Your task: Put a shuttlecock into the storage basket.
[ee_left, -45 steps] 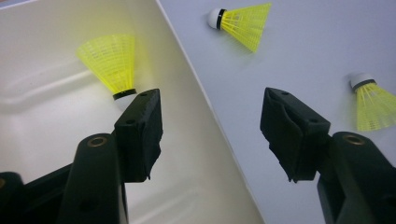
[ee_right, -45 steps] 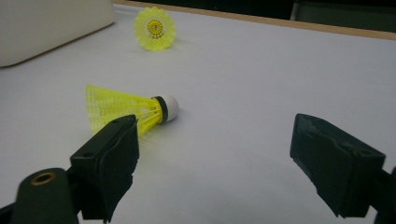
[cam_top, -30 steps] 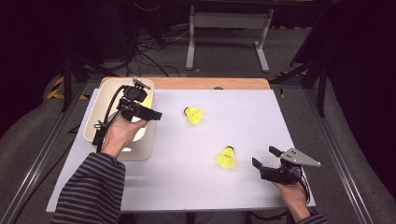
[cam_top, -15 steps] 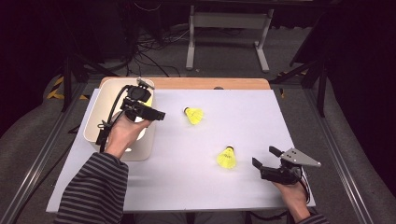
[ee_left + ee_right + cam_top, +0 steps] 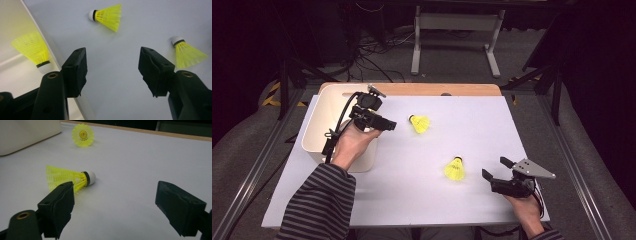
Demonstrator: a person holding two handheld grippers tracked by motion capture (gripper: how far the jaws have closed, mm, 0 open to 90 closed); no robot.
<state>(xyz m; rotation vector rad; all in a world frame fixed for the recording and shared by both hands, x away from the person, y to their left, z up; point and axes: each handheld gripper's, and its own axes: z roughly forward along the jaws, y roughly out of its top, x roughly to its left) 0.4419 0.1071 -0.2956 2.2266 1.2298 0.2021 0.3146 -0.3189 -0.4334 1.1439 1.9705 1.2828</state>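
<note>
Two yellow shuttlecocks lie on the white table top, one near the middle (image 5: 418,123) and one nearer the front (image 5: 455,169). A third shuttlecock (image 5: 32,50) rests inside the cream bin (image 5: 319,120), cork down. My left gripper (image 5: 388,125) hovers over the bin's right rim, open and with nothing between its jaws; in the left gripper view (image 5: 112,72) both table shuttlecocks (image 5: 107,15) (image 5: 187,51) lie beyond it. My right gripper (image 5: 495,168) rests open at the front right, a little to the right of the nearer shuttlecock (image 5: 67,178). The farther shuttlecock (image 5: 83,134) faces it end-on.
The bin (image 5: 25,132) stands at the table's left side. A wooden strip (image 5: 412,89) runs along the far edge. Beyond the table are a metal stand (image 5: 457,30) and cables on the floor. The white top (image 5: 492,125) is bare to the right of the middle.
My left gripper has drifted a little to the right, from over the bin toward its right rim. The right gripper and both table shuttlecocks have stayed put.
</note>
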